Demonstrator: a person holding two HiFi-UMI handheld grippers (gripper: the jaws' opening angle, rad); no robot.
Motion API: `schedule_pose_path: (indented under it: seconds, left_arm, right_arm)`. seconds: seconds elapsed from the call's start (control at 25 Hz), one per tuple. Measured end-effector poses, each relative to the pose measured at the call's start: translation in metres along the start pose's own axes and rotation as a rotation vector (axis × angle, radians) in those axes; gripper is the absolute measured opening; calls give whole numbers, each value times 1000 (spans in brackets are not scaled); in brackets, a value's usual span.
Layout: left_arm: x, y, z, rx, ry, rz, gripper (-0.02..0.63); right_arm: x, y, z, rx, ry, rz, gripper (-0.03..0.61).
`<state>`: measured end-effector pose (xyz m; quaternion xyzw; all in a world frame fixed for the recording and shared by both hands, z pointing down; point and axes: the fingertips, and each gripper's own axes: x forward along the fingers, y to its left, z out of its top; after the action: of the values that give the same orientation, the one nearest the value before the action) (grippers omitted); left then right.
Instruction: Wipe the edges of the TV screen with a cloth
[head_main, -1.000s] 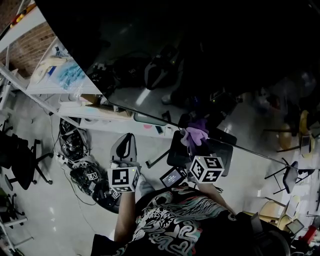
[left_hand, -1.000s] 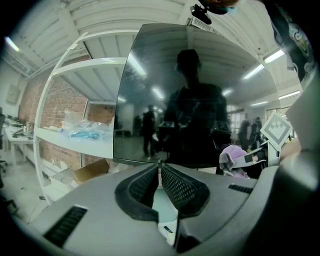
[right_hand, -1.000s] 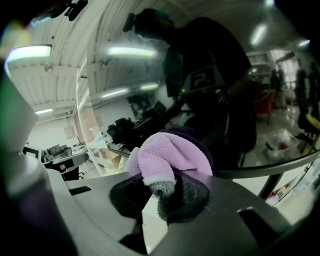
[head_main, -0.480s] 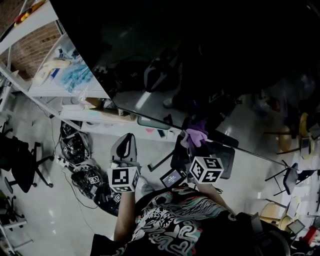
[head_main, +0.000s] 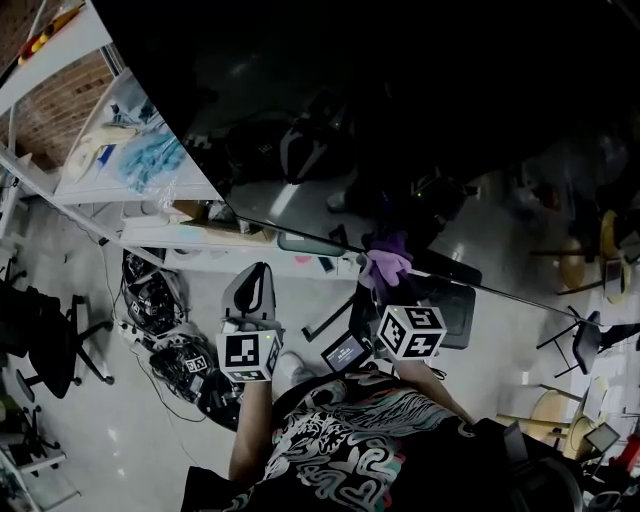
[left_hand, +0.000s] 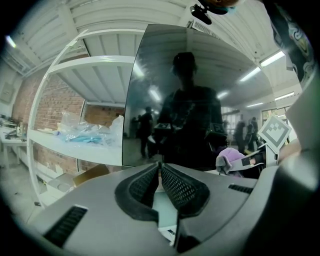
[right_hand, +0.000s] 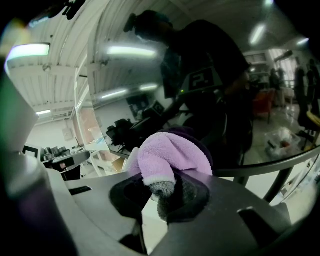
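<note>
The TV screen (head_main: 420, 110) is a big dark glossy panel filling the top of the head view, its lower edge (head_main: 300, 236) slanting down to the right. My right gripper (head_main: 392, 290) is shut on a purple cloth (head_main: 385, 262), which rests against that lower edge. In the right gripper view the cloth (right_hand: 170, 159) bulges out over the jaws of the right gripper (right_hand: 160, 187), with the screen (right_hand: 200, 75) right behind it. My left gripper (head_main: 255, 288) hangs below the screen's lower left part, shut and holding nothing (left_hand: 160, 166). The cloth (left_hand: 229, 159) shows at its right.
A white shelf rack (head_main: 100, 185) with blue plastic bags (head_main: 150, 155) stands left of the screen. Tangled cables and gear (head_main: 165, 300) lie on the floor below it. A black office chair (head_main: 45, 335) is at far left, more chairs (head_main: 580, 345) at right.
The right gripper and cloth have shifted slightly up and left along the screen's lower edge. The left gripper has hardly moved. The head view has drifted a little.
</note>
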<state>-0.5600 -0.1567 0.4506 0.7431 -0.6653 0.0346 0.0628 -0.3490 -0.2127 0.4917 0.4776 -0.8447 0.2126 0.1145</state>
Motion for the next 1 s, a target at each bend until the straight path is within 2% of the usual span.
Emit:
schedule_pose_path:
  seconds: [1.0]
  left_arm:
    - [1,42,-7,7,10,-83,32]
  right_arm:
    - [39,52,4,12,-30,-6,87]
